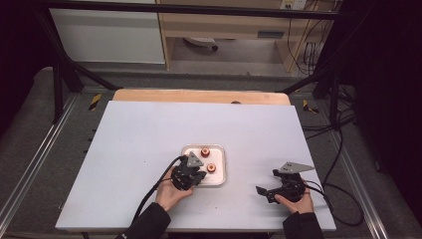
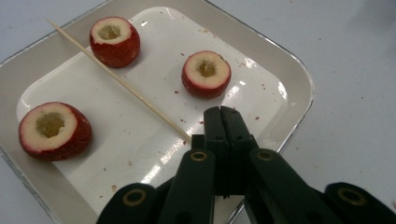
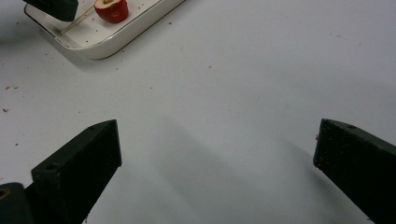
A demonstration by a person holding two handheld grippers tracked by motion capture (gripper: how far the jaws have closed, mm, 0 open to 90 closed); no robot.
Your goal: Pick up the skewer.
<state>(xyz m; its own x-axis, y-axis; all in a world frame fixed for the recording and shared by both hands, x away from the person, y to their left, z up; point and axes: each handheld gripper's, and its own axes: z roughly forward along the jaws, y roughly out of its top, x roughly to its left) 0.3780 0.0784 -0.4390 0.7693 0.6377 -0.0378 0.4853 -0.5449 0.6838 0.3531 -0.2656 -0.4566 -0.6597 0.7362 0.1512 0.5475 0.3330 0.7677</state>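
A white table (image 1: 149,149) is seen from above, with a person's two forearms coming in from the bottom edge, each hand holding a black two-jaw gripper. A small white tray (image 1: 221,175) sits near the middle of the table.

The left gripper (image 1: 191,172) is over the tray's near left corner. From above, two cored red fruits show in the tray, and the gripper body hides the rest.

The left gripper view looks along its own jaws, and here the left gripper (image 2: 221,122) has its jaws pressed fully together, pinching the near end of a thin wooden skewer (image 2: 116,79). The skewer lies slanting across the tray (image 2: 289,88), with its far end reaching over the far rim. This view reveals three cored red fruits: one at the far side (image 2: 114,41) just beside the skewer, one in the middle (image 2: 206,73), one at the near left (image 2: 54,130). Reddish crumbs speckle the tray floor.

The right gripper (image 1: 271,191) rests well apart to the right, on bare table. In the right gripper view the right gripper (image 3: 217,154) has its jaws spread wide, with nothing between them. Far off at upper left, a corner of the tray (image 3: 107,44) shows with one fruit (image 3: 112,9) and a bit of the skewer (image 3: 74,21).
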